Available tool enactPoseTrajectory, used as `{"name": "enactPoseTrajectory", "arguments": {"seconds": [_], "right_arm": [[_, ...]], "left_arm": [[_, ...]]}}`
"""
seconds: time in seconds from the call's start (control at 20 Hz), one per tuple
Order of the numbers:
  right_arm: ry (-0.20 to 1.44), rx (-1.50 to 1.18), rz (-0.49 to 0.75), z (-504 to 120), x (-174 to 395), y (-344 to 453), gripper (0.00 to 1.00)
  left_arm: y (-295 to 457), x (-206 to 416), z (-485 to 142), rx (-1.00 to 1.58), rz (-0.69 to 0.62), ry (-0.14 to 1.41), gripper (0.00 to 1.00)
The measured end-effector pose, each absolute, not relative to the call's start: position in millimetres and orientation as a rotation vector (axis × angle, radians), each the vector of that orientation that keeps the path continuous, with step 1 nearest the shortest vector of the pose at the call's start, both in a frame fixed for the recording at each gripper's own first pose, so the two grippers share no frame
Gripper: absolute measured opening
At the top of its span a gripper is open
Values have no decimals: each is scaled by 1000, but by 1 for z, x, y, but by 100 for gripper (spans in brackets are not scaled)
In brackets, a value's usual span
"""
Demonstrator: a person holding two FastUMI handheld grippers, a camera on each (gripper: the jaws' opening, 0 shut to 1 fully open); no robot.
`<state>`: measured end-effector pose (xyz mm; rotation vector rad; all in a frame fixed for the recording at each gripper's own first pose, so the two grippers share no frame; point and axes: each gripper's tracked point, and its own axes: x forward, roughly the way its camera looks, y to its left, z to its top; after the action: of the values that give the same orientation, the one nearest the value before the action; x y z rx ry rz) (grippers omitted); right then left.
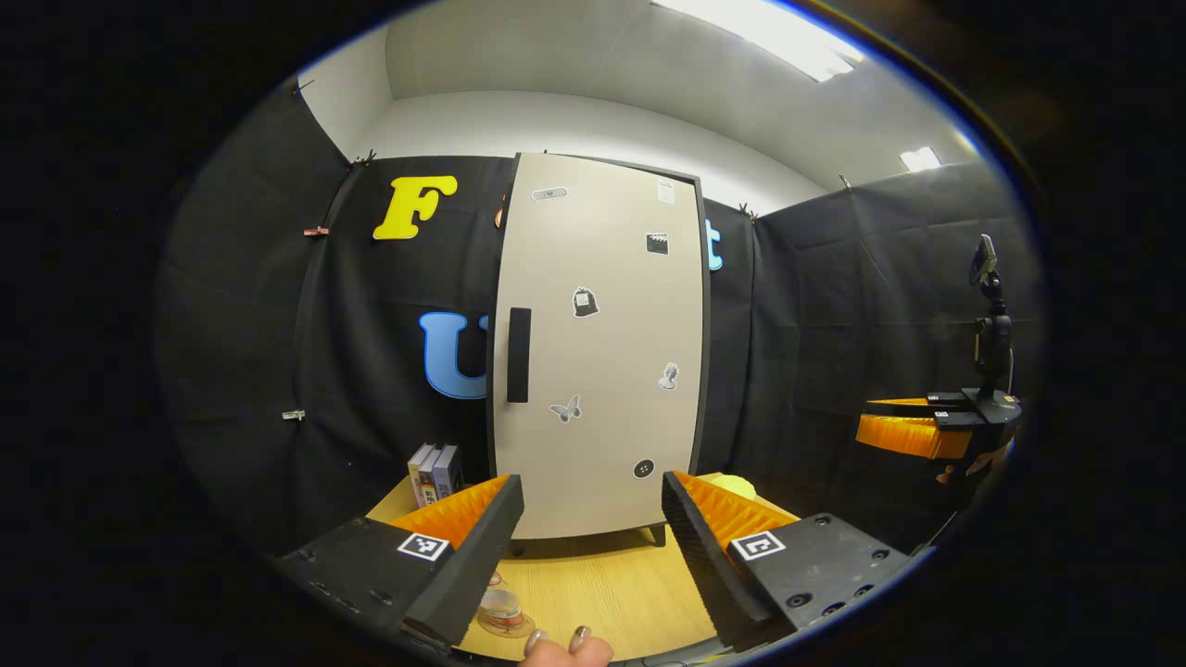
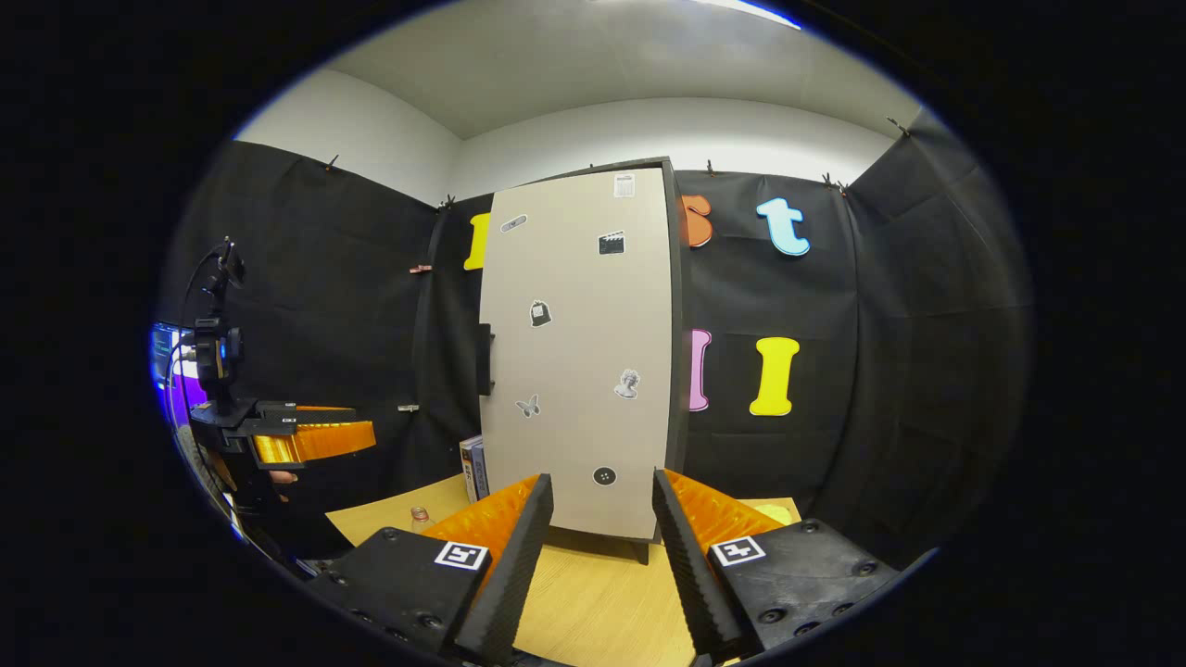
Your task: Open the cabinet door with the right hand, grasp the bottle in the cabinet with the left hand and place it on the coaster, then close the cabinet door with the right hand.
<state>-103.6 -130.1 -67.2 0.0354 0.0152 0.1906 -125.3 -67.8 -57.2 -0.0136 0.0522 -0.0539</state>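
Right gripper view: my right gripper (image 2: 598, 556) faces the cabinet door (image 2: 579, 352), shut, handle (image 1: 519, 355) untouched, so every step remains. Both jaws gape wide, empty. The bottle sits unseen inside; the coaster (image 1: 505, 619) lies at the surface's near edge by my left gripper (image 1: 593, 556).

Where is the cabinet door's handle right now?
In the left gripper view the handle is a dark vertical bar at mid-height on the left edge of the closed cabinet door, above the books.
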Motion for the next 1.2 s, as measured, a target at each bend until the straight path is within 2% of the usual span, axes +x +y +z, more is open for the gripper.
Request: {"name": "enactPoseTrajectory", "arguments": {"seconds": [1.2], "right_arm": [[23,28,188,-65,-110,-125,72]], "left_arm": [[-72,-123,-57,-16,-82,43,95]]}}
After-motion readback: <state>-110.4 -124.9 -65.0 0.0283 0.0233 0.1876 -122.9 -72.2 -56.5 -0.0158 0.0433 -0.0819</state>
